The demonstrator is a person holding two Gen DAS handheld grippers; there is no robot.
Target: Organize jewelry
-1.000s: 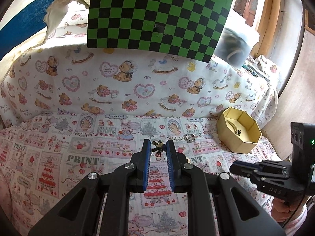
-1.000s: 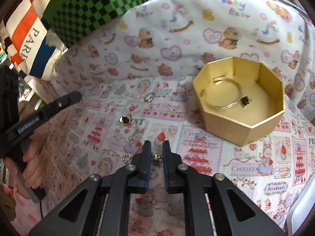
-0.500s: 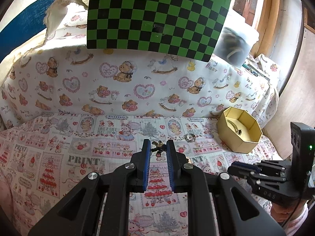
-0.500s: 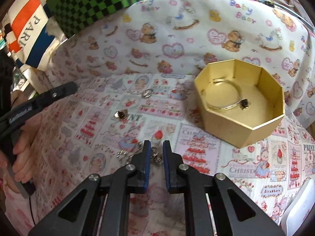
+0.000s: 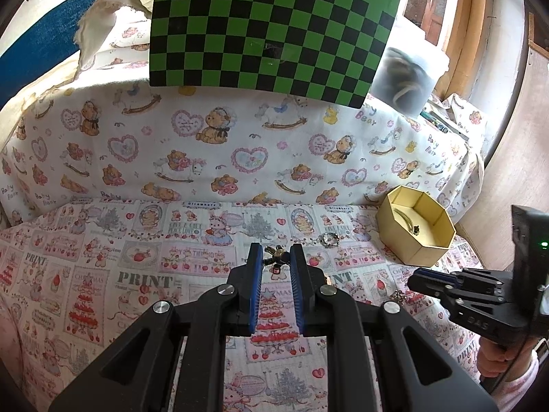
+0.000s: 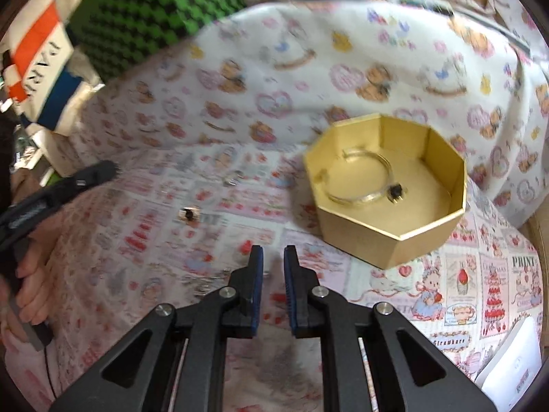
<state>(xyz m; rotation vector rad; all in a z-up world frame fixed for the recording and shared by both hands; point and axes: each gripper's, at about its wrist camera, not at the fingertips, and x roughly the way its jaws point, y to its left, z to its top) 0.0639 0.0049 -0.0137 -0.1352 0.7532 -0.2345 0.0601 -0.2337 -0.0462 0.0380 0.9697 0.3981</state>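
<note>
Cloth printed with strawberries and bears (image 5: 144, 274) covers the tabletop and climbs the backdrop, where a green-and-black checkerboard (image 5: 274, 31) leans at 12 o'clock in the left wrist view. Toward 3 o'clock of that view sits the gold octagonal box (image 5: 417, 230), open-topped; the right wrist view shows a thin bangle (image 6: 363, 178) lying on its floor with a small dark-stoned piece (image 6: 395, 192) touching the bangle at 4 o'clock of the box.

The left gripper (image 5: 277, 257) has its jaws released, a clear gap between the blue pads, and a small gold cluster earring (image 5: 277, 256) lies on the cloth between the tips. A silvery ring (image 5: 328, 239) rests between that earring and the box.

The right gripper (image 6: 272, 257) also has its jaws parted with nothing seen between them; this view is motion-blurred. Seen from the left wrist, a small tangle of metal links (image 5: 399, 296) lies on the cloth just beside its tips. In the blurred view a dark-centred stud (image 6: 188, 213) lies at 10 o'clock of the jaws.
</note>
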